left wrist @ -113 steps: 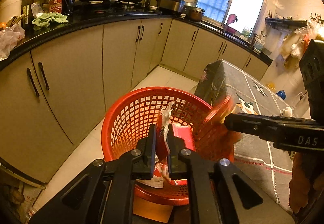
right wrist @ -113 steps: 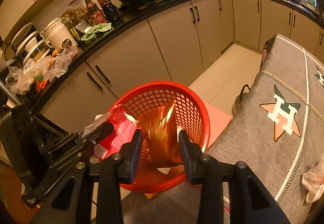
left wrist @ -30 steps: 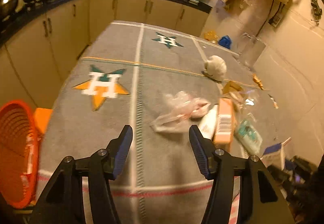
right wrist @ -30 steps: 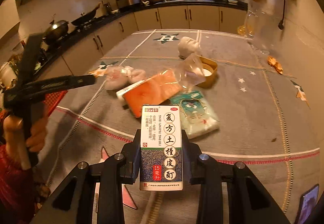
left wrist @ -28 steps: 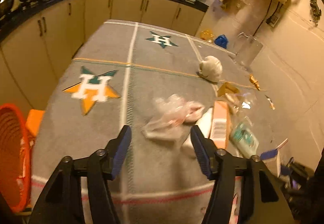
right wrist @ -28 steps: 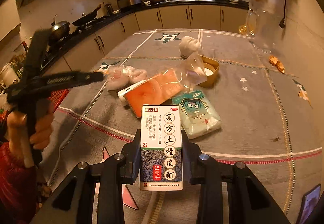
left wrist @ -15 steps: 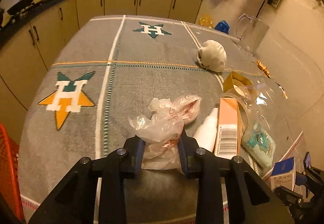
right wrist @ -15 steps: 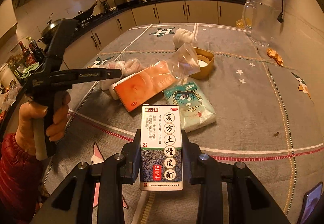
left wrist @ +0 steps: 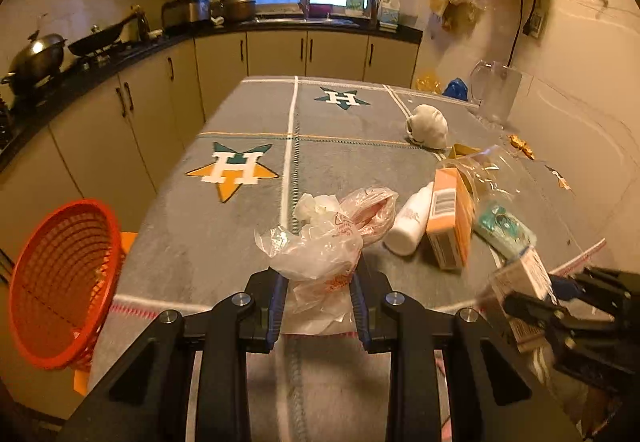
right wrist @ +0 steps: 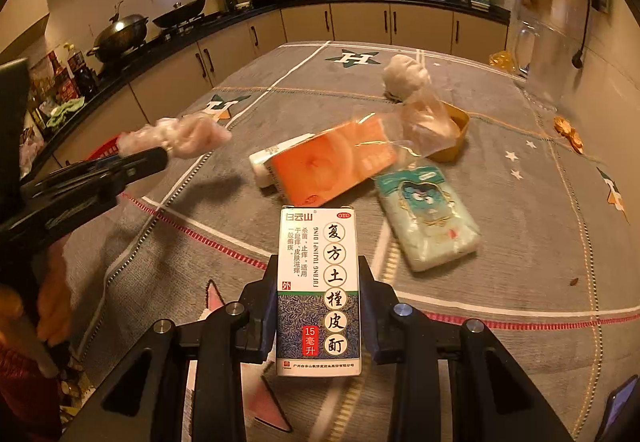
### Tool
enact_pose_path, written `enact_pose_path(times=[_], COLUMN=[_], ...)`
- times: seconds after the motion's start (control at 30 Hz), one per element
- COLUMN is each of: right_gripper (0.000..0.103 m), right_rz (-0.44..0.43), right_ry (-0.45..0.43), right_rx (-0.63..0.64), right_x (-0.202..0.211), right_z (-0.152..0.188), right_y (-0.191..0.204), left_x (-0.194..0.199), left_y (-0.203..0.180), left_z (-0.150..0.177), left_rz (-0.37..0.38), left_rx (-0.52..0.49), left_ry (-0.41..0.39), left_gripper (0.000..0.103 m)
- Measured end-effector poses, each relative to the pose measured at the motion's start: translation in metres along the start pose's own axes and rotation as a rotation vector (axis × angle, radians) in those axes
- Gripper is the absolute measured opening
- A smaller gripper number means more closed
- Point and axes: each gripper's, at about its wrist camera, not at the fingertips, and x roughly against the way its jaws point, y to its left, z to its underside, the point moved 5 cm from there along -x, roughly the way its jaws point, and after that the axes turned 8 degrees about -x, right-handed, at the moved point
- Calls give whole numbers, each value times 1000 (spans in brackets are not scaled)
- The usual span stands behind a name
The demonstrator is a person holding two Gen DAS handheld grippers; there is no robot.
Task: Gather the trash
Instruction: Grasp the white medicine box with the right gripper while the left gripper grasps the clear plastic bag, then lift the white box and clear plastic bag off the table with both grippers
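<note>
My left gripper [left wrist: 318, 298] is shut on a crumpled clear plastic bag [left wrist: 324, 242] with red print and holds it above the table; the bag also shows in the right wrist view [right wrist: 180, 134]. My right gripper [right wrist: 318, 302] is shut on a white and blue medicine box [right wrist: 318, 290] with Chinese print, also seen in the left wrist view [left wrist: 520, 282]. The red mesh basket [left wrist: 56, 282] stands on the floor at the table's left edge. On the grey tablecloth [right wrist: 520, 202] lie an orange box [right wrist: 332, 162], a white bottle [left wrist: 410, 218], a teal tissue pack [right wrist: 428, 218] and a white wad [right wrist: 404, 76].
A yellow round tub [right wrist: 456, 130] with clear plastic [right wrist: 424, 118] over it sits mid-table. A glass jug [left wrist: 496, 92] stands by the right wall. Kitchen cabinets [left wrist: 132, 114] and a counter with pots run along the left and back. A phone [right wrist: 618, 406] lies at the near right.
My left gripper closed on the plastic bag and lifted it off the table, pulling back toward the near edge. My right gripper kept holding the medicine box and drew back slightly.
</note>
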Motion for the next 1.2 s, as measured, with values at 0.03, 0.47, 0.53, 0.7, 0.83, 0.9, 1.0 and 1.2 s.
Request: enact_pose_path(times=[0.03,0.47,0.53,0.7,0.83,0.9,1.0,1.2], right_gripper=[37,37,37,37,37,37,37,37], right_rz=[1,43,51,70,84,91,99,99], right_ry=[1,-3,-3,-10,-12,-13,-14,-6], right_rx=[3,53,59,78,95,100,101,95], right_x=[-1,-3,-4,-3,-4,-4,-5,-7], right_z=[0,3,3,4,5,5,5,4], right_y=[2,15,16,20,24,25,26,26], left_x=[2,9,10,11,11,11,11,11], left_y=[0,-10,-11,-11,-11,-11,-10,-9], left_z=[2,26,27,27,27,27,28,28], left_rz=[-4,25,22,23,22,23,23,24], left_rx=[-1,3,-1,2,3,2,5,7], left_ry=[-3,20,20,17,16,17,19,19], left_gripper=[28,28,28,28,28,28,28,28])
